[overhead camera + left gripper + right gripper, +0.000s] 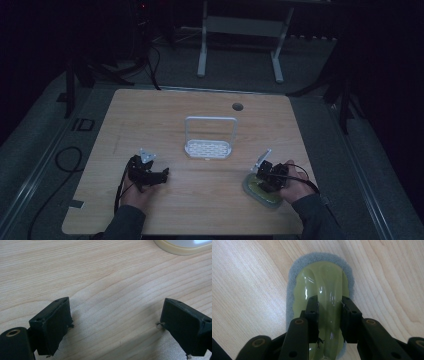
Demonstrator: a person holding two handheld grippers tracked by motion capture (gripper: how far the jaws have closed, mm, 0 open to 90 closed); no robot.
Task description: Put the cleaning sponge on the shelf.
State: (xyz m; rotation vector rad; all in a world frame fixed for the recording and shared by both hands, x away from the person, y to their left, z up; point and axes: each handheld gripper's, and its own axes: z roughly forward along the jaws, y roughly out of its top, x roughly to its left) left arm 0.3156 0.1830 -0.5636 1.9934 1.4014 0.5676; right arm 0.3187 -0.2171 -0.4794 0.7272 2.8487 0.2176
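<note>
We see a green-handled scrubbing sponge (322, 290) lying flat on the wooden table (200, 200), at about 4 o'clock from the table's middle, near the front edge. Its grey pad rests on the wood and its glossy green handle ridge runs upward. The right gripper (329, 315) comes down over it, jaws closed on either side of that ridge, touching it. In the high view the right hand (295, 182) holds this gripper over the sponge. At about 8 o'clock, the left gripper (115, 322) hovers low over bare wood, jaws spread wide with nothing between them. A white rack (209, 145) with a tall hoop handle stands at the table's centre, well apart from both.
</note>
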